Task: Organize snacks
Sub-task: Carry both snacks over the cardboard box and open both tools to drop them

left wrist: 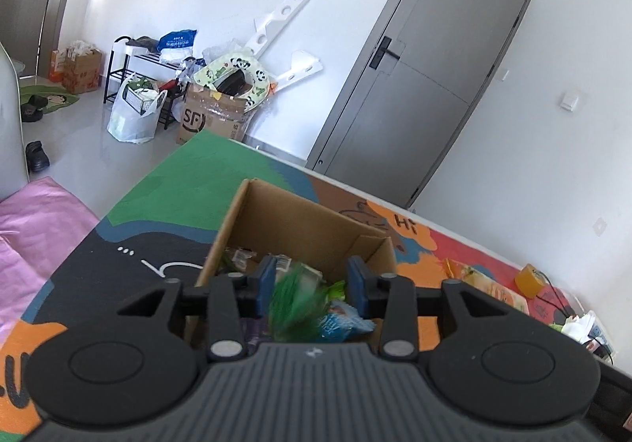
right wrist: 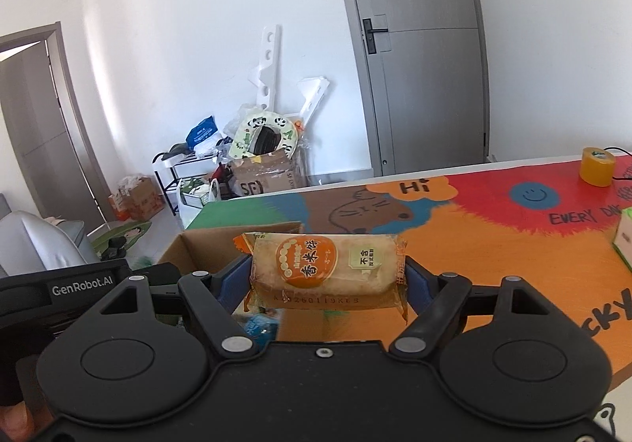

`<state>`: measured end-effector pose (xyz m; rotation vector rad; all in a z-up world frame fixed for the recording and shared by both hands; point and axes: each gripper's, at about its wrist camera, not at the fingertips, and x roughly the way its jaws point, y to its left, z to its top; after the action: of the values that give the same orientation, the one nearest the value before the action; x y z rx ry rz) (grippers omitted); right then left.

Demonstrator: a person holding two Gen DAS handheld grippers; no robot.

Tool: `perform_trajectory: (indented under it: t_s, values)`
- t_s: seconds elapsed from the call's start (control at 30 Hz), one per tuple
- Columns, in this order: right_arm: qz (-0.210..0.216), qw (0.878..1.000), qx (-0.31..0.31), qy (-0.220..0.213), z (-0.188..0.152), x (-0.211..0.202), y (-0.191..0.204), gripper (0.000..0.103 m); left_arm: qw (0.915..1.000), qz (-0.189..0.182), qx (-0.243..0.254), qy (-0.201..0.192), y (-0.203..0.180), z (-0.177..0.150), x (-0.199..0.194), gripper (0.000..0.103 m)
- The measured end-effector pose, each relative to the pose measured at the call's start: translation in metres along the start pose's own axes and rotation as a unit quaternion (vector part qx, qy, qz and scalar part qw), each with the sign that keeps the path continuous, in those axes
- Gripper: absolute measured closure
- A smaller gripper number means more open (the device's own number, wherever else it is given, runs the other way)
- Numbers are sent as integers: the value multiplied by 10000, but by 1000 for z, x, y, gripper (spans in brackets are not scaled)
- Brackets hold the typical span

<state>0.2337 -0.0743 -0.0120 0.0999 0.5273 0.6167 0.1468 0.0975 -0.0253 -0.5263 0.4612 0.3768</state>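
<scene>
The table mat (right wrist: 493, 244) is a patchwork of green, black, blue, orange and red, with a brown animal drawing, a blue smiley and black lettering. Near its green corner stands a plain brown cardboard box (left wrist: 300, 224); the packets inside show green, white and light blue. The rice cracker packet (right wrist: 324, 270) is pale golden with an orange round label, red characters and a small green-edged white tag. The gripper pads (left wrist: 357, 280) are blue on black frames. An amber-yellow tape roll (right wrist: 597, 166) sits by the mat's far edge.

A colourful table (right wrist: 493, 244) bears a cardboard box (left wrist: 300, 221) and tape roll (right wrist: 597, 166).
</scene>
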Motion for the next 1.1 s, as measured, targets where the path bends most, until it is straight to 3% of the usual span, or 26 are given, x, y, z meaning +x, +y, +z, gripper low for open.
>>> perform_trajectory:
  t_s: [0.1, 0.57, 0.63, 0.7, 0.77, 1.1]
  values:
    - [31, 10000, -42, 29, 0, 5, 7, 26, 9999, -8, -167, -32, 11, 3, -2, 40]
    - [189, 9994, -205, 225, 4, 41, 49, 25, 9984, 301, -448, -174, 62, 21, -4, 33]
    - [241, 9994, -188, 190, 7, 44, 52, 21, 9981, 325, -501, -157, 68, 24, -3, 33]
    - [366, 9992, -119, 122, 8, 44, 54, 10, 9977, 351, -556, -164, 73, 25, -2, 32]
    - [390, 9992, -74, 91, 10, 44, 55, 8, 9972, 393, -610, -171, 77, 25, -2, 31]
    - [116, 9997, 20, 194, 1, 31, 39, 8, 9984, 239, -492, -104, 62, 17, -7, 26]
